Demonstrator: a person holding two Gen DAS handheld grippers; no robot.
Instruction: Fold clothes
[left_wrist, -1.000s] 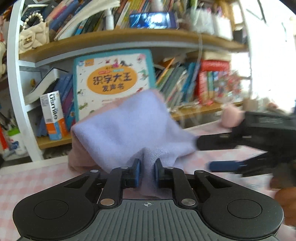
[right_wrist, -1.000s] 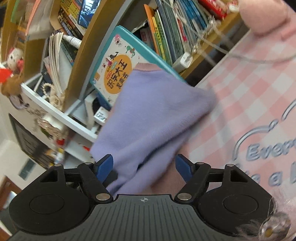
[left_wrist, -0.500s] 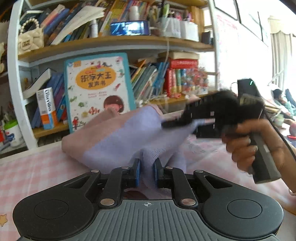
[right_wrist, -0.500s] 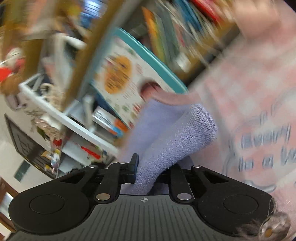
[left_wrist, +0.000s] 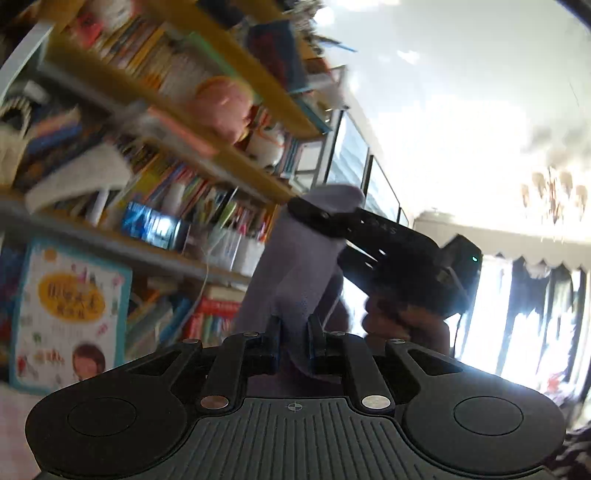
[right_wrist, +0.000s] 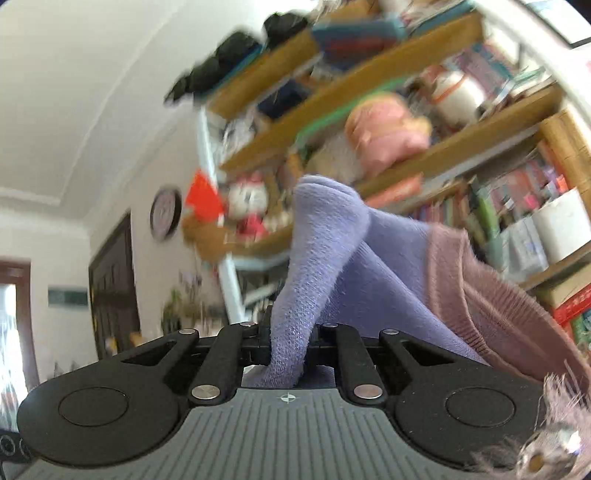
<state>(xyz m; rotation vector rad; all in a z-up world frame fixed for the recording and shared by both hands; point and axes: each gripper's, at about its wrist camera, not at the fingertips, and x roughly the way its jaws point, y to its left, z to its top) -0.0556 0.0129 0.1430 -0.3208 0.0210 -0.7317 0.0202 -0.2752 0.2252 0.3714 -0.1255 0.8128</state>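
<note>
A lilac knit garment (left_wrist: 295, 266) with a dusty pink band (right_wrist: 491, 306) is held up in the air between both grippers. My left gripper (left_wrist: 293, 341) is shut on a fold of its lilac cloth. My right gripper (right_wrist: 290, 338) is shut on another lilac fold (right_wrist: 321, 251). In the left wrist view the right gripper (left_wrist: 369, 236) shows just ahead, its fingers clamped on the top of the cloth, with the hand (left_wrist: 402, 321) holding it below. The table is out of view in both cameras.
Both cameras point upward. A tall bookshelf (left_wrist: 177, 155) packed with books and toys fills the left, with a pink plush toy (right_wrist: 384, 133) on a shelf. A bright window with curtains (left_wrist: 535, 302) is at right. A wall clock (right_wrist: 165, 213) and a dark door (right_wrist: 110, 288) are at left.
Both grippers have lifted the garment off the table and tilted upward, so shelves and ceiling replace the pink checked tablecloth. The right gripper, open one second ago, shut on the lilac cloth.
</note>
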